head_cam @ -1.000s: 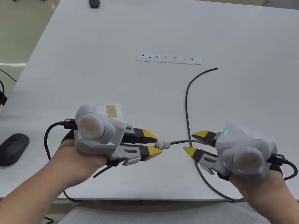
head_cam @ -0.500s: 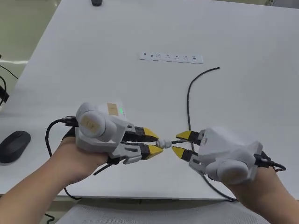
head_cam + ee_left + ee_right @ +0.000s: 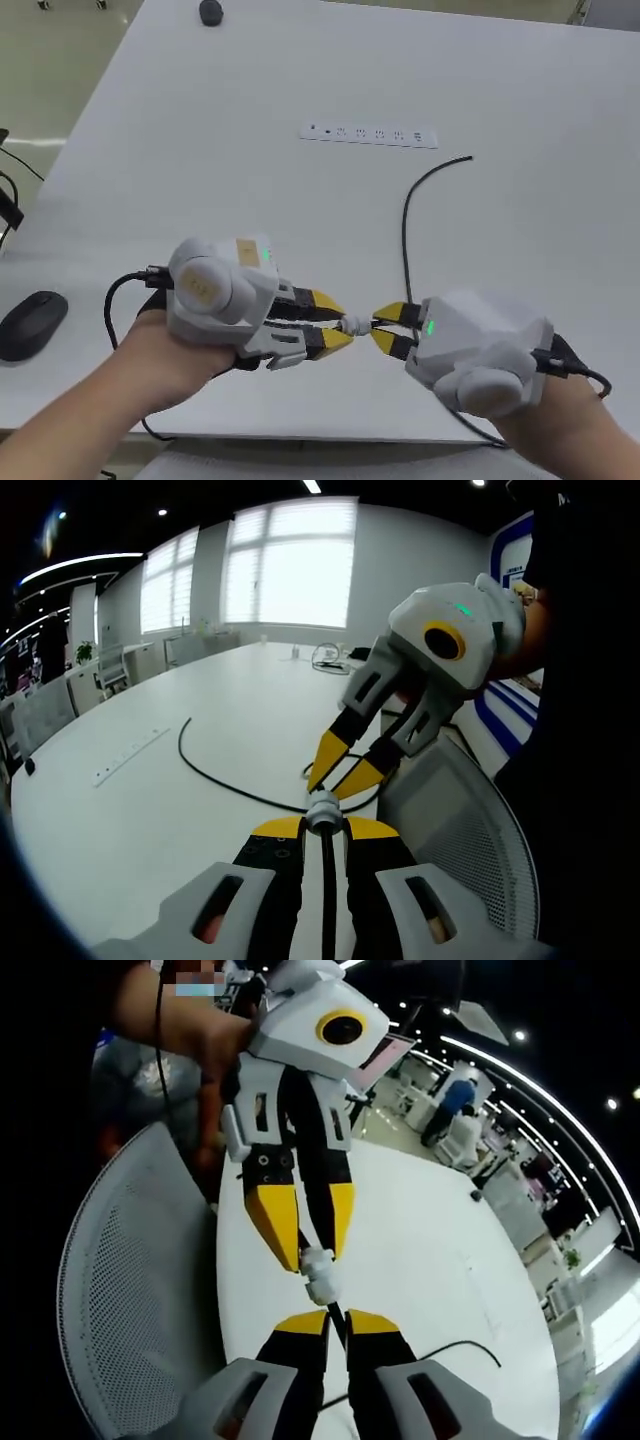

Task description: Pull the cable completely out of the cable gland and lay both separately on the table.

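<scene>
- Nearest us, a mesh chair (image 3: 130,1290) sat just off the near edge of the white table (image 3: 250,180).
- Above that edge, the left gripper (image 3: 340,320) came in from 9 o'clock. Its yellow tips were pressed together on the small white gland (image 3: 323,810), pinching it right at their ends.
- The right gripper (image 3: 378,327) faced it from 3 o'clock, tip to tip and almost touching. Its jaws had closed to a narrow gap with the black cable (image 3: 404,230) pinched between them, just beside the gland.
- The cable was still threaded into the gland, and both were held in the air between the two grippers.
- From the right gripper, the cable ran out over the table towards 12 o'clock, then bent towards 1 o'clock, where its free end lay.
- A dark mouse (image 3: 32,322) rested at 9 o'clock, well apart from the grippers.
- Farther off at 12 o'clock lay a white power strip (image 3: 368,134), beyond the cable's free end.
- Farthest, at 11 o'clock, sat a second mouse (image 3: 210,12).
</scene>
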The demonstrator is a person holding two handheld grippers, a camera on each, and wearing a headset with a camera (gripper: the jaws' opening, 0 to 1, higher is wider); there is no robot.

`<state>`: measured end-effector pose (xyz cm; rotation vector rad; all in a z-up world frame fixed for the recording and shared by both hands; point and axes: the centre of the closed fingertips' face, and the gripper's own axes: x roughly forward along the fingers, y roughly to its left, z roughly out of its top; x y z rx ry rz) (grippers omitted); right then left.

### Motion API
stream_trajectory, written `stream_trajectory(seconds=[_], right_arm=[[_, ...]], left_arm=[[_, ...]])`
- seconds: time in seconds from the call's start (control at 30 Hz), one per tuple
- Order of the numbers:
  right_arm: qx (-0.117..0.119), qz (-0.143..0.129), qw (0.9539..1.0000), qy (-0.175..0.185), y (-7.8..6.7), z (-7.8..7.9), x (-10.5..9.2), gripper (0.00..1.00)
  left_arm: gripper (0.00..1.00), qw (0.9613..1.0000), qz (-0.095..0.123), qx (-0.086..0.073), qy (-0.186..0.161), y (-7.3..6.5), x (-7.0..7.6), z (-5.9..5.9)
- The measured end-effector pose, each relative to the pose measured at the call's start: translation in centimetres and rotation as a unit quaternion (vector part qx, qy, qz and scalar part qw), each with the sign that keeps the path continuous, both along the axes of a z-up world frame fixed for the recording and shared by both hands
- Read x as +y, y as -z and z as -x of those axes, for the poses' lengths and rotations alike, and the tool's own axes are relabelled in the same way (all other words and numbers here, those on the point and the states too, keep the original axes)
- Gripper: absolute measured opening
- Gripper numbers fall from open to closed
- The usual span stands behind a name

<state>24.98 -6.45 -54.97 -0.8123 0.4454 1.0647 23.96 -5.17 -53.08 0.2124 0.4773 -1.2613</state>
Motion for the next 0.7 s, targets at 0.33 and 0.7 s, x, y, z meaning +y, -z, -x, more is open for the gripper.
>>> stream_trajectory(seconds=[0.33,0.7], right_arm=[[0.034,-0.025,0.9967,0.070,0.3,-1.2,-2.4,0.00],[0.103,-0.076,0.9752,0.180,1.9,-2.4,-6.2,0.00]], left_arm=[[0.15,0.9999,0.004,-0.013,0.003,-0.9,-0.3,-0.2],[0.15,0.9997,0.010,-0.023,0.005,-1.2,-0.6,-0.3]])
